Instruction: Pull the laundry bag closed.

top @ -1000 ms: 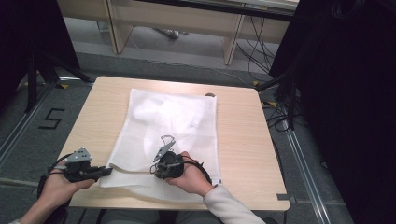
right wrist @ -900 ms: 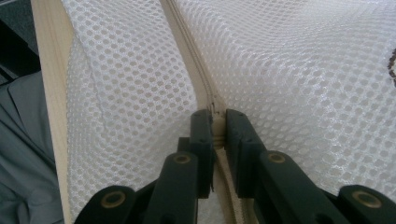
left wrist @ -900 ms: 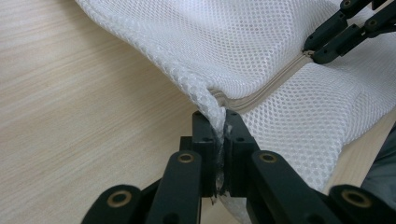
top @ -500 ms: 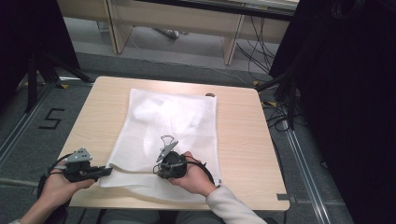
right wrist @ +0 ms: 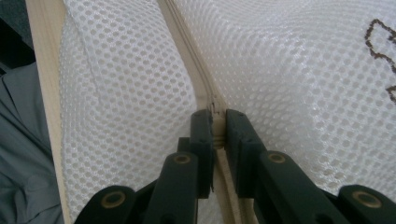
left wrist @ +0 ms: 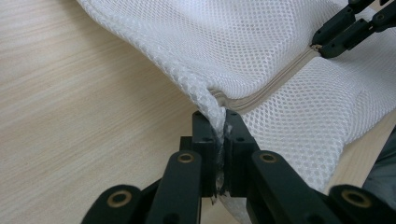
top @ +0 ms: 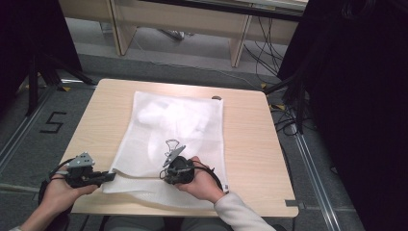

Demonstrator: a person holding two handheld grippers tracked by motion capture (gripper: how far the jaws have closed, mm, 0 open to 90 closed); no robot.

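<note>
The left gripper (left wrist: 218, 140) pinches the white mesh zippered laundry bag's (top: 178, 125) seven-o'clock corner; the right gripper (right wrist: 215, 122) clamps its beige zipper (right wrist: 196, 79).

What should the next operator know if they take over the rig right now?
Left tongs: shut on the corner of the white mesh laundry bag, at the zipper's end.
Right tongs: shut on the zipper pull, partway along the zipper.
The bag lies flat on the wooden table, zipper edge nearest the person.
Done: both grips set.
Left: probably slide the pull while the left tongs anchor the corner; direction unclear.
</note>
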